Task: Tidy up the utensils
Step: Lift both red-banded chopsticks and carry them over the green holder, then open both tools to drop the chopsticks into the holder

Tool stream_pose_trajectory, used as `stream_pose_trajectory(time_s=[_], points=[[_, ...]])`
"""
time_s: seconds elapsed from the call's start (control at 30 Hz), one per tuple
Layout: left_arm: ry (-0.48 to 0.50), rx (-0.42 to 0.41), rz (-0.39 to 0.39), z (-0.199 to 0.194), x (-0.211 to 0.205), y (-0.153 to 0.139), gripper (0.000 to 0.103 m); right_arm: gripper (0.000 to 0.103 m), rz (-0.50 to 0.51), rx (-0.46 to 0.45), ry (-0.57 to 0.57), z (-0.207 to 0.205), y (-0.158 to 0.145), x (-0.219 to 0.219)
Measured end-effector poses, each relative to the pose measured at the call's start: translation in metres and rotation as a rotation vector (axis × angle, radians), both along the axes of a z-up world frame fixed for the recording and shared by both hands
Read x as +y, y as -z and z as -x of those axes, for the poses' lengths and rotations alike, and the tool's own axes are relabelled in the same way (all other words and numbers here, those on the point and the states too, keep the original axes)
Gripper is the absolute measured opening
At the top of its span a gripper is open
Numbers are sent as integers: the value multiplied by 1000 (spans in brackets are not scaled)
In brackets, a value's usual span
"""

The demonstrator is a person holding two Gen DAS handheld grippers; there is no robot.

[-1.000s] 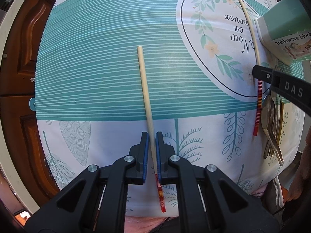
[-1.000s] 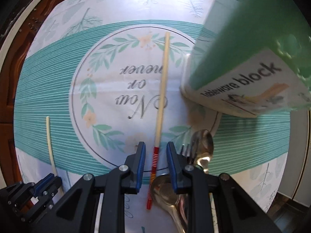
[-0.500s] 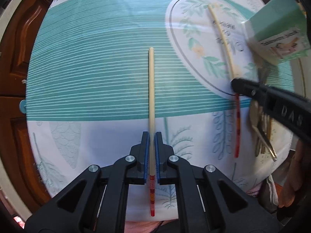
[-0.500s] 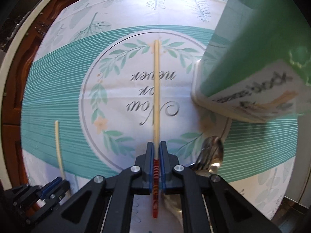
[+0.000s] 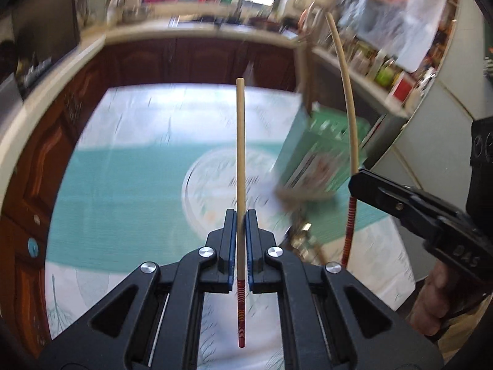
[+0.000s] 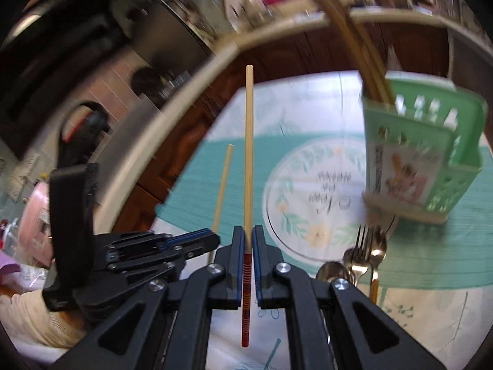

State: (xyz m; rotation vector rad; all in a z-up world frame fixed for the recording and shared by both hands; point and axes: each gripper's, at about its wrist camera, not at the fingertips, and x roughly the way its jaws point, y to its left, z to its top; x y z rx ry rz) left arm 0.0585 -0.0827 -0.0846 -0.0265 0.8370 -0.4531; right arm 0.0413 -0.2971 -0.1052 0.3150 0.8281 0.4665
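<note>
Kitchen tabletop (image 5: 123,185) under a teal cloth, one chopstick in each hand.
Left view: left tongs (image 5: 241,219) clamped shut on a chopstick (image 5: 240,154), lengthwise along them, green holder (image 5: 320,154) ahead-right.
Right view: right tongs (image 6: 246,240) pinch the second chopstick (image 6: 248,154); the holder (image 6: 422,160) stands nearer this hand, spoons and fork (image 6: 363,256) lying before it.

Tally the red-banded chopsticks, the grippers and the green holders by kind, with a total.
Red-banded chopsticks: 2, the left chopstick and the right chopstick
Grippers: 2, the left gripper and the right gripper, each shut on its chopstick
Green holder: 1
Total: 5
</note>
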Motion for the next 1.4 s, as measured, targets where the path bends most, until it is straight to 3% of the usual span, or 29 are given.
stream_pose_trajectory(time_s=[0.2, 0.4, 0.5, 0.63, 0.9, 1.23, 1.4], points=[[37, -228, 99, -9, -48, -82, 3, 5, 51, -279, 204, 16, -38, -39], [-6, -373, 229, -45, -89, -126, 3, 5, 36, -437, 399, -1, -63, -85], [-26, -408, 247, -67, -114, -124, 3, 5, 12, -477, 437, -24, -60, -99], [-46, -403, 231, -100, -139, -93, 3, 5, 24, -505, 428, -47, -56, -106], [-57, -458, 204, -111, -160, -52, 3, 5, 66, -530, 355, -60, -19, -105], [-77, -531, 279, -97, -143, -70, 3, 5, 68, -527, 332, -63, -9, -105], [-92, -539, 241, -97, -143, -53, 3, 5, 117, -532, 304, -61, 0, -98]])
